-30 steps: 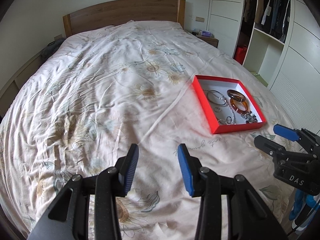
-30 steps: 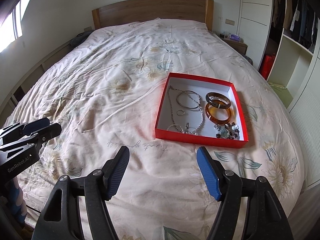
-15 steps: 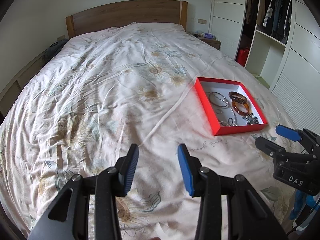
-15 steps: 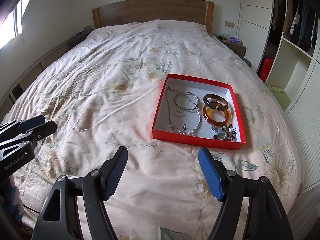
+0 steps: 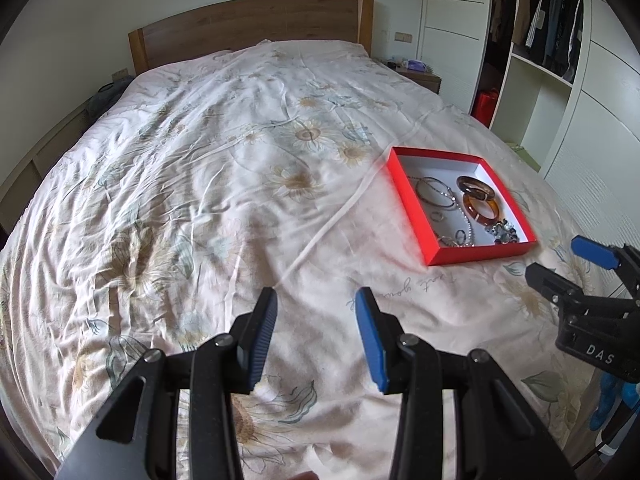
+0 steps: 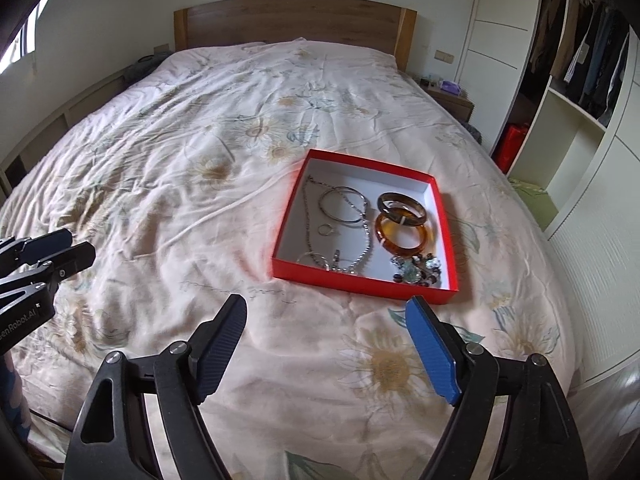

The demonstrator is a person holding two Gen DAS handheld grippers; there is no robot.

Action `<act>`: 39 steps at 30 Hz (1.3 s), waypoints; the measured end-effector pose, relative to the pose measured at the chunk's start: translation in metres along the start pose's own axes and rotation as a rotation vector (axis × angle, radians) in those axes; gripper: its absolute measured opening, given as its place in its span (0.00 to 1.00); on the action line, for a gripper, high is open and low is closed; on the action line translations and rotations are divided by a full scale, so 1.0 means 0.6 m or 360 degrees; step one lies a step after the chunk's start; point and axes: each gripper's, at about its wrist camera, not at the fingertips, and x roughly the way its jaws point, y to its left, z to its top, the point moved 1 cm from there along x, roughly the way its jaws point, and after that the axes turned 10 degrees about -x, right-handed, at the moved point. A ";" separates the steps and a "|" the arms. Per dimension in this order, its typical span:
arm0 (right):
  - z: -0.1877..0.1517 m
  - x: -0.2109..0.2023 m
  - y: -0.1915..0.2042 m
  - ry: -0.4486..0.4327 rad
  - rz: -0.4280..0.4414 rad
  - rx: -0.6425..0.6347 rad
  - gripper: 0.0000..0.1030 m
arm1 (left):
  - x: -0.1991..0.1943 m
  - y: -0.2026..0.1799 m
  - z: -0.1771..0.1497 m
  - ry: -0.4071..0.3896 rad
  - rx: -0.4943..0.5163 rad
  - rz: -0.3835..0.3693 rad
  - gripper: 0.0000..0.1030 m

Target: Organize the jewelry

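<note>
Red tray [image 6: 362, 282] sitting on the flowered duvet [image 6: 200, 184], near the right edge of the bed, ahead of both grippers and well apart from them. Inside: amber bangle [image 6: 404, 236] overlapped by a darker bangle [image 6: 400, 204], thin silver hoops [image 6: 342, 210], a small ring [image 6: 325, 230], a silver chain necklace [image 6: 366, 248] looped along the left and near side, and a beaded cluster [image 6: 418, 270] in the near right corner.

Right gripper [image 6: 326, 354] spreading wider, nothing between the pads. Left gripper [image 5: 316, 340] partly spread, empty, aimed at bare duvet.

Likely troubles, judged from the layout:
- Soft bedding under a light tray: pressing down on a piece probably tilts or slides the tray.
- Chain lying across the hoops: lifting either likely drags the other along.
- Flat ring and thin hoops: easily slipping from broad pads.
- Overlapped bangles: gripping one could knock the other.
</note>
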 end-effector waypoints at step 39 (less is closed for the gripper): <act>-0.014 0.078 -0.045 0.0085 0.0031 0.0007 0.85 | 0.076 -0.038 0.000 0.0142 0.0042 0.0071 0.38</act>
